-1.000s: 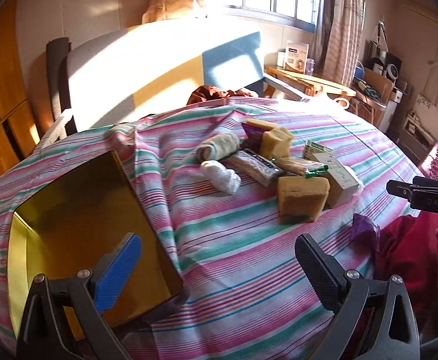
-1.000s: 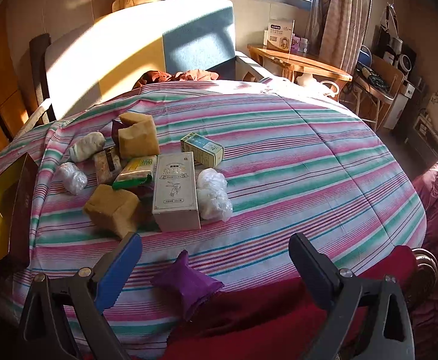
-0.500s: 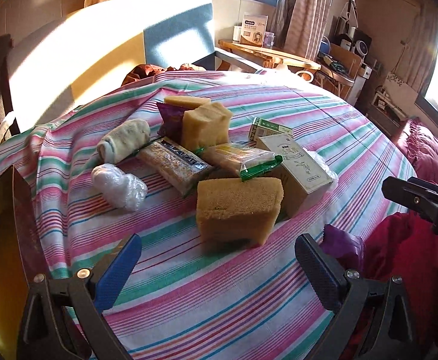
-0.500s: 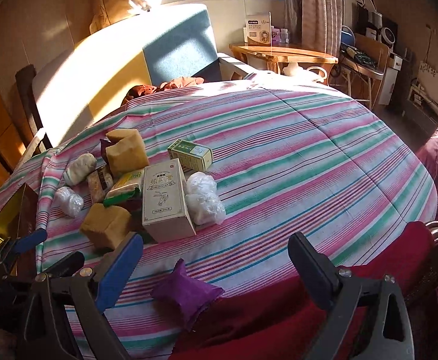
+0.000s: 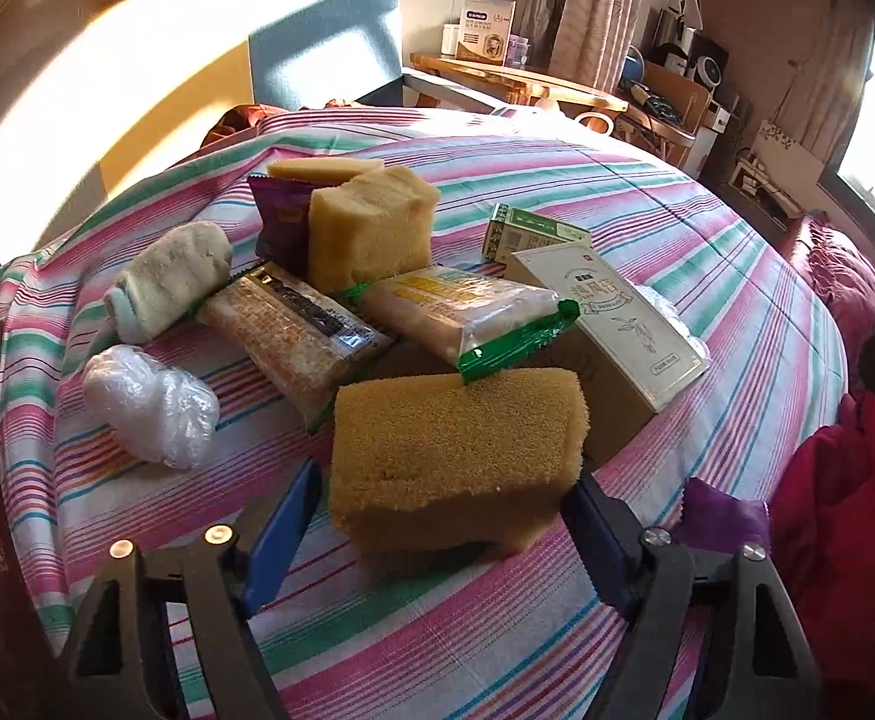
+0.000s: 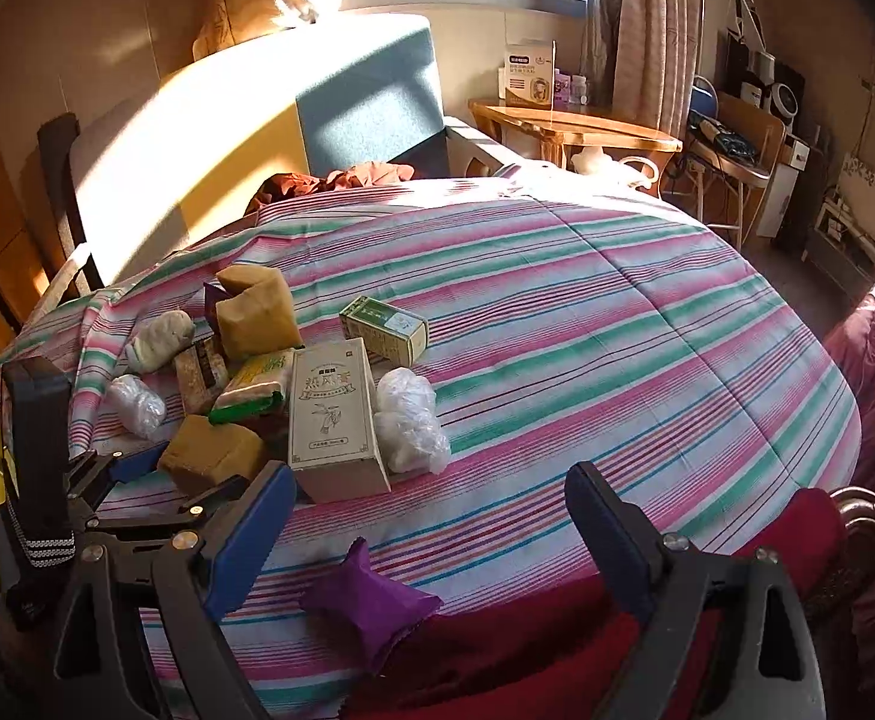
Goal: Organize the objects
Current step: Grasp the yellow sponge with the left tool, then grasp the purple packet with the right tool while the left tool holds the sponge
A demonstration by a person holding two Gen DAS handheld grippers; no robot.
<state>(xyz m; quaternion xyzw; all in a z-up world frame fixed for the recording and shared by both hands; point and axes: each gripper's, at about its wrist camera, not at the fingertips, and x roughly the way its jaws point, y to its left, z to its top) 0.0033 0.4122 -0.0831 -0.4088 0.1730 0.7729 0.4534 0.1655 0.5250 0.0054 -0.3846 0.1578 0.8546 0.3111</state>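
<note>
Striped bedcover (image 5: 647, 192) carries the clutter. Left tongs (image 5: 446, 510) are closing around the nearest sponge (image 5: 455, 450), pads not yet pressing; squeeze gently and centred. Right tongs (image 6: 431, 525), released and narrowing, hover empty above a purple packet (image 6: 371, 606).

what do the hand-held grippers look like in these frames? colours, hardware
Both match: each hand-held gripper, left and right, has black plastic scissor-like arms with triangular cutouts, silver round screws at the pivots and blue pads on the fingers. The right wrist view shows a black-and-white checked band on the left unit's body.
</note>
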